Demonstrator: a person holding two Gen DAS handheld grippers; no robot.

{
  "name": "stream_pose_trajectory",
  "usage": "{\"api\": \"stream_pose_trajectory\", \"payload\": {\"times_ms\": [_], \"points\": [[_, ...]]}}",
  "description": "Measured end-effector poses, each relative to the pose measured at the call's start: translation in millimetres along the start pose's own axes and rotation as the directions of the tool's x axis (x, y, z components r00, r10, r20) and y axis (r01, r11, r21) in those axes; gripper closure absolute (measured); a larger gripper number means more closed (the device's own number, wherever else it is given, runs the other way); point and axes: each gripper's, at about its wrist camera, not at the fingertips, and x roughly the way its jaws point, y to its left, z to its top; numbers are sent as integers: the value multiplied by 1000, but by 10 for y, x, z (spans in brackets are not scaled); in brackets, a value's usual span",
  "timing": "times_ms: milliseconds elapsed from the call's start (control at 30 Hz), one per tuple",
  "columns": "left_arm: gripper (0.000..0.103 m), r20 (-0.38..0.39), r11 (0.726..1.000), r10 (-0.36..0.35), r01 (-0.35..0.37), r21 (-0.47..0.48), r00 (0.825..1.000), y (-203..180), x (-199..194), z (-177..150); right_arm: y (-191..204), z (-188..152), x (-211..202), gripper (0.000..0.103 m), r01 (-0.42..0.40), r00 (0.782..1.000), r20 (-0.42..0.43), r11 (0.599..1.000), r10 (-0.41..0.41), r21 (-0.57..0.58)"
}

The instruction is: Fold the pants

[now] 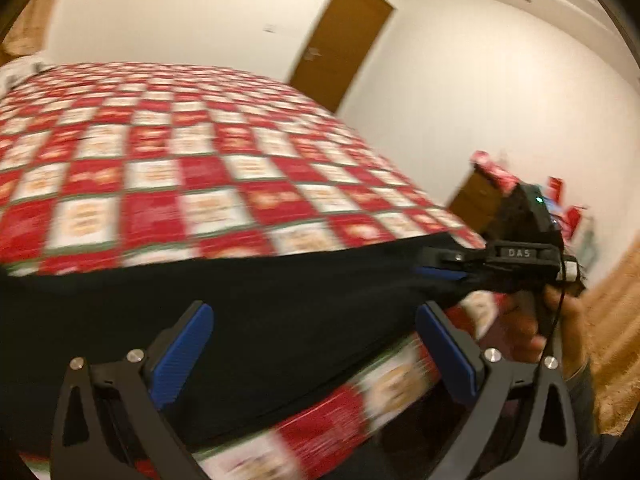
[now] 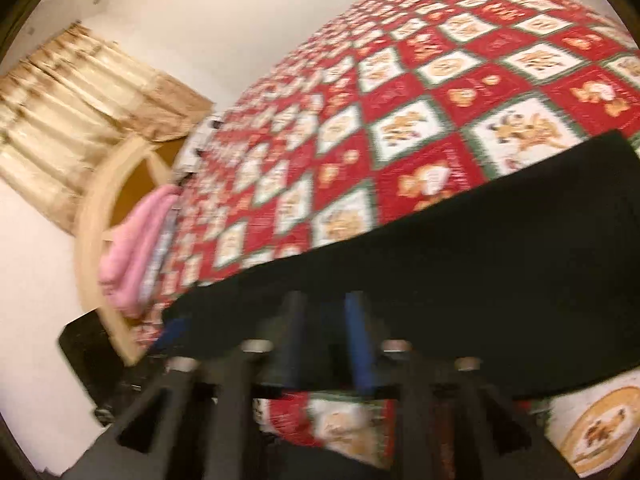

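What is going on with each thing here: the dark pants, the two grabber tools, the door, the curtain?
Pants: dark, stretched over the bed's edge, pinched at one end.
Left gripper: open, fingers wide apart over the pants.
Right gripper: shut on the pants.
Door: closed.
Curtain: drawn across.
Quilt: spread flat on the bed.
Pink cloth: draped by the headboard.

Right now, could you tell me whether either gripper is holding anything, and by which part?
The right gripper is shut on the black pants, pinching the end of their upper edge. The left gripper is open, its fingers straddling the fabric without gripping it.
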Motion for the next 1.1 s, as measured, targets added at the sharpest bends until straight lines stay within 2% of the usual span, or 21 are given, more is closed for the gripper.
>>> {"api": "stream_pose_trajectory", "payload": {"times_ms": [33, 100, 167, 267, 367, 433, 467, 567, 633, 667, 733, 800, 867, 900, 967, 1000, 1033, 1100], "points": [[0, -4, 1000, 4, -4, 25, 1000, -93, 110, 18, 2, -23, 16, 23, 17, 1000, 4, 1000, -17, 3], [0, -27, 999, -3, 4, 40, 1000, -204, 323, 16, -33, -30, 74, 23, 71, 997, 21, 997, -71, -3], [0, -56, 999, -42, 43, 5, 998, -252, 511, -37, -154, -33, 134, 23, 123, 992, 29, 992, -123, 10], [0, -104, 996, -82, 79, -32, 991, -289, 712, -204, -241, -4, 124, 24, 100, 992, 76, 995, -101, 20], [0, -216, 998, -63, 67, 11, 974, -341, 958, -390, -280, 38, 61, 25, 128, 981, 148, 992, -129, 15], [0, -196, 994, -28, 49, 101, 980, -425, 948, -453, -357, 62, 16, 32, 175, 965, 193, 984, -175, 19], [0, -197, 992, -19, 44, 122, 980, -454, 939, -459, -398, 72, 12, 33, 171, 967, 189, 985, -172, 25], [0, -183, 992, -50, 70, 104, 982, -455, 843, -427, -349, 111, -47, 33, 153, 974, 165, 988, -154, 17], [0, -143, 992, -72, 86, 96, 987, -440, 745, -394, -267, 120, -183, 33, 105, 979, 173, 994, -106, 13], [0, -118, 991, -70, 82, 102, 991, -441, 692, -397, -235, 123, -245, 33, 24, 986, 164, 1000, -27, 18], [0, -67, 990, -67, 75, 120, 996, -445, 585, -395, -187, 125, -248, 33, -85, 990, 117, 996, 82, 21], [0, -47, 986, -44, 50, 157, 998, -472, 542, -432, -126, 92, -173, 33, -142, 988, 65, 990, 140, 19], [0, -55, 980, 3, 8, 197, 998, -484, 595, -458, -129, 44, 29, 33, -182, 983, -26, 981, 184, 60], [0, -67, 977, 25, -10, 212, 997, -481, 630, -488, -154, 15, 145, 33, -166, 983, -68, 983, 171, 77], [0, -97, 976, 45, -23, 216, 994, -441, 693, -540, -236, -31, 316, 33, 7, 993, -122, 998, 1, 59], [0, -120, 978, 44, -19, 209, 992, -416, 720, -566, -297, -37, 351, 46, 51, 991, -130, 997, -44, 53], [0, -132, 980, 49, -21, 199, 990, -390, 744, -586, -343, -20, 348, 55, 66, 990, -130, 997, -58, 52], [0, -134, 983, 51, -25, 184, 990, -340, 767, -589, -378, 33, 237, 57, 79, 995, -69, 996, -76, 39]]}}
